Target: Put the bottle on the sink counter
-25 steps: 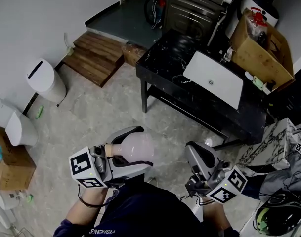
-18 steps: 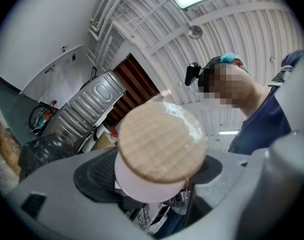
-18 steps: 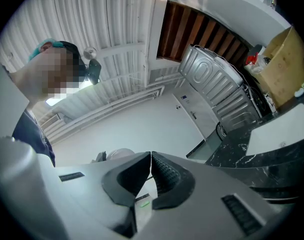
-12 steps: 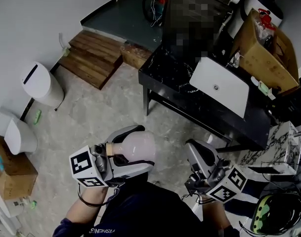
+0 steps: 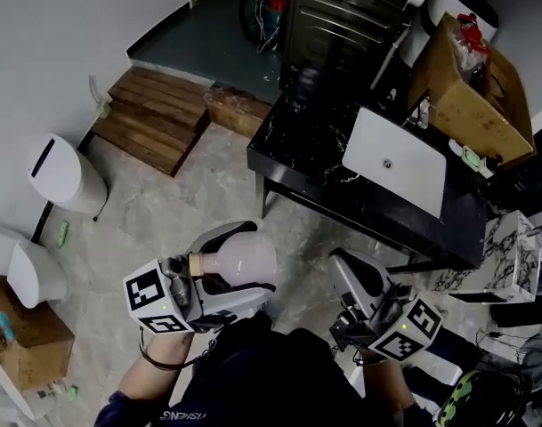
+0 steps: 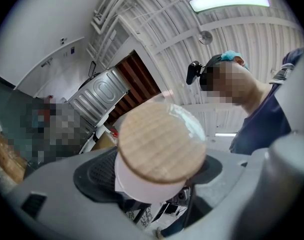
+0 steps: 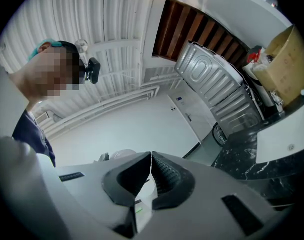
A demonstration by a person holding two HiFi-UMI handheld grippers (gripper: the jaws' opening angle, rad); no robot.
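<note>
Pale stone floor (image 5: 164, 216) fills most of my head view, with a black marbled bench (image 5: 302, 145) standing ahead and to the right, a white sink (image 5: 395, 158) set into its top. At the bench's far right end sits an open cardboard box (image 5: 471, 83). Over on the left I see wooden steps (image 5: 159, 118) against the wall and a white bin (image 5: 55, 172) nearer to me.

Both grippers are low in the picture, close to my operator's body and well apart from the bench. My left gripper (image 5: 255, 265) is clamped on the bottle (image 5: 239, 258), a round, pale, translucent one held off the floor. It lies on its side between the jaws, neck pointing back toward the marker cube. From the left gripper view its wooden cap (image 6: 161, 144) faces the camera, the dark pads pressing on the neck from either side.

My right gripper (image 5: 352, 269) has its jaws closed together, and the right gripper view shows the pads meeting with nothing between them
</note>
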